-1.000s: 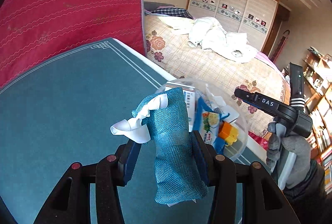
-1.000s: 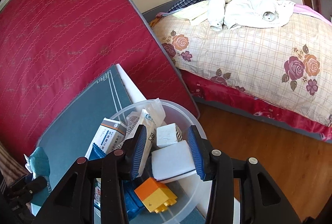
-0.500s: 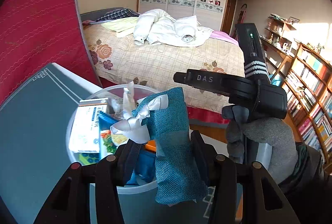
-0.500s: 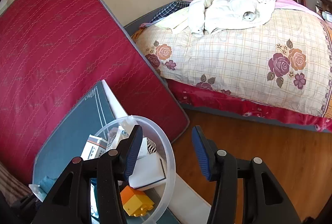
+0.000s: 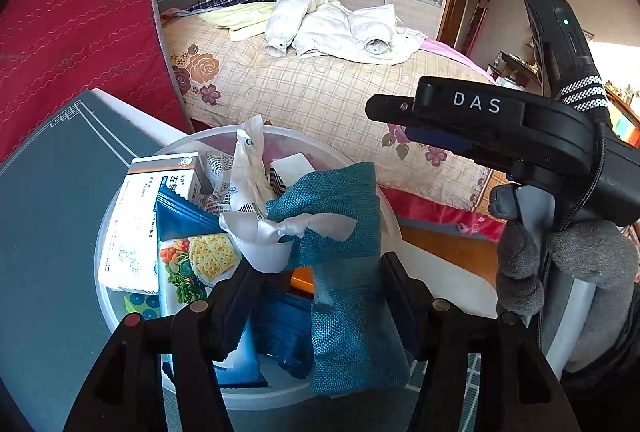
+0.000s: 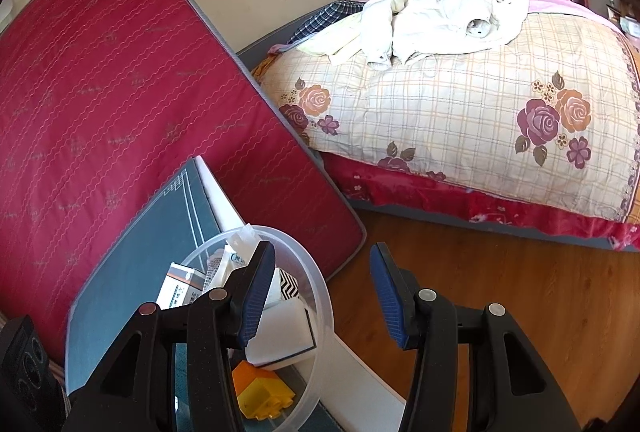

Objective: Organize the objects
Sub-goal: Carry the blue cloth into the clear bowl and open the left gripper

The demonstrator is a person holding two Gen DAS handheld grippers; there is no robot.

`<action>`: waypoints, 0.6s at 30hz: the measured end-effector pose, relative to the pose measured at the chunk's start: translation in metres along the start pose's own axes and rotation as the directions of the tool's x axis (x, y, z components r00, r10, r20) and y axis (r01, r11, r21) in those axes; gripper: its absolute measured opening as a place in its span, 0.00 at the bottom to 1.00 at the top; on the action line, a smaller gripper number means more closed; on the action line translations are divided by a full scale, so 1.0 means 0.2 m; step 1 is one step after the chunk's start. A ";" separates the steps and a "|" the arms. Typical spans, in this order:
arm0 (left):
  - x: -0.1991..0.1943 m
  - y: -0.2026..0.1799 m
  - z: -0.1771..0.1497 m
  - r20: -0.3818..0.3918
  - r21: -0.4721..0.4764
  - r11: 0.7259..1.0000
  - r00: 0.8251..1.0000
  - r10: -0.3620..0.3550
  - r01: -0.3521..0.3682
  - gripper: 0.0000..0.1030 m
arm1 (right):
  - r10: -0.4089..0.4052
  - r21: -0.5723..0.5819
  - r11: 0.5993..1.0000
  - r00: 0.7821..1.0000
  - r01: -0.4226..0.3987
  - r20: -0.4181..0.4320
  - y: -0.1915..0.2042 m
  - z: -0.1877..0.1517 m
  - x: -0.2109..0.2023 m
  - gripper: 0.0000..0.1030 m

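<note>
My left gripper (image 5: 316, 296) has its jaws apart around a teal woven pouch (image 5: 344, 272) with a white ribbon, which hangs over a clear plastic tub (image 5: 120, 199). The pouch rests against the right finger only. The tub holds a white medicine box (image 5: 140, 224), a cracker packet (image 5: 200, 260), a white sachet (image 5: 248, 167) and other small items. My right gripper (image 6: 320, 292) is open and empty above the tub's rim (image 6: 320, 296). In the right wrist view the tub shows a white box (image 6: 280, 336) and a yellow toy brick (image 6: 260, 392).
The tub stands near the corner of a teal-topped table (image 5: 48, 216). A red mattress (image 6: 120, 103) leans behind the table. A bed with a floral quilt (image 6: 460, 119) stands beyond a strip of wooden floor (image 6: 480, 264). The right hand-held gripper body (image 5: 520, 135) is at the right of the left wrist view.
My left gripper carried the pouch from over the table to above the tub and its jaws have opened wider. My right gripper let go of the white box and drew back, open.
</note>
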State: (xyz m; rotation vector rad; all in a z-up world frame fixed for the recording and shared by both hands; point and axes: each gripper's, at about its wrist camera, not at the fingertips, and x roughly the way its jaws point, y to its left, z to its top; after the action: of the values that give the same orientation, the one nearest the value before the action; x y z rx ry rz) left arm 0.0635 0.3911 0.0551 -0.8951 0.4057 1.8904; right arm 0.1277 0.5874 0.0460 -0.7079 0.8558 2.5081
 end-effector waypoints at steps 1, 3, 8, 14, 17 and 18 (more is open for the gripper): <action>-0.01 0.00 0.00 0.004 0.000 1.000 1.000 -0.002 0.002 0.70 | 0.001 -0.005 1.000 1.000 -0.001 -0.001 0.01 0.00 0.00 0.50; -0.04 -0.01 -0.01 0.014 -0.003 1.000 1.000 -0.013 0.013 0.76 | 0.001 -0.017 1.000 1.000 -0.001 0.002 0.03 -0.01 -0.01 0.50; -0.13 0.00 -0.03 0.065 -0.026 1.000 0.998 -0.013 0.015 0.88 | -0.001 -0.043 0.999 1.000 0.001 0.020 0.08 -0.02 -0.05 0.50; -0.24 0.04 -0.06 0.123 -0.047 0.999 0.992 0.028 -0.022 0.89 | -0.008 -0.056 0.998 1.000 0.009 0.029 0.11 -0.05 -0.09 0.53; -0.30 0.07 -0.08 0.160 -0.058 0.997 0.985 0.065 -0.056 0.91 | -0.023 -0.068 0.997 0.999 0.025 0.031 0.12 -0.08 -0.12 0.55; -0.32 0.08 -0.08 0.171 -0.063 0.996 0.982 0.080 -0.071 0.92 | -0.028 -0.069 0.997 0.999 0.030 0.030 0.12 -0.09 -0.13 0.55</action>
State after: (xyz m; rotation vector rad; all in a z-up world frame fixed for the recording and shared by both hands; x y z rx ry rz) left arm 0.0723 0.3324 0.0890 -0.7529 0.2848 2.0402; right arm 0.1419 0.5531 0.0598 -0.6994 0.7471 2.5265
